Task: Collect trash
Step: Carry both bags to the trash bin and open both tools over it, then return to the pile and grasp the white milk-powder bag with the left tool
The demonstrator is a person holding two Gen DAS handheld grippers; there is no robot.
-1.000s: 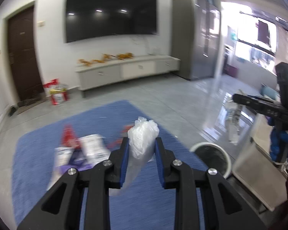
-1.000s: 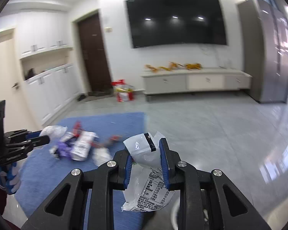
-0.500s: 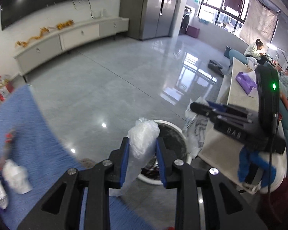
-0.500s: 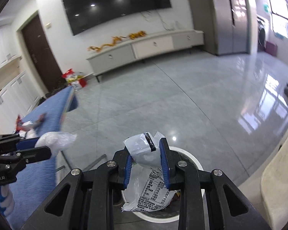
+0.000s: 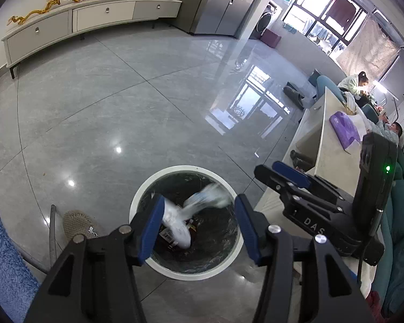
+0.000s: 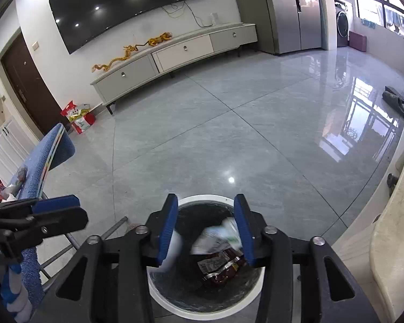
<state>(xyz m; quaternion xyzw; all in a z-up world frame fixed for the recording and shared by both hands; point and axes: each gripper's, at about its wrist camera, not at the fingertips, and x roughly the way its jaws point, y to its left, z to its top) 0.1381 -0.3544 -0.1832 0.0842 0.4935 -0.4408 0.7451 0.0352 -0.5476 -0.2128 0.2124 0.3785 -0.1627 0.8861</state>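
Observation:
A white-rimmed bin [image 5: 185, 167] with a dark liner stands on the grey floor right under both grippers. My left gripper [image 5: 199, 204] hangs over it, jaws opening, and the white plastic bag [image 5: 175, 223] drops blurred between the pads, free of them. The right gripper [image 6: 206, 207] is over the same bin [image 6: 196, 198], jaws opening too. Its printed white wrapper [image 6: 218, 239] falls loose onto a dark red wrapper [image 6: 223, 266] inside. Each gripper shows in the other's view: the right gripper [image 5: 272, 168] at right, the left gripper [image 6: 64, 211] at left.
The blue-carpeted surface [image 5: 2, 255] with more litter [image 6: 10, 188] lies to the left, on metal legs [image 5: 52, 231]. A slipper [image 5: 78, 223] lies beside the bin. A beige counter [image 5: 328, 148] stands close on the right, with people [image 5: 355, 80] seated beyond.
Both grippers swung from the blue surface to above the bin and tilted down. Both were shut on their trash half a second ago; now both jaws stand apart and the trash is falling in.

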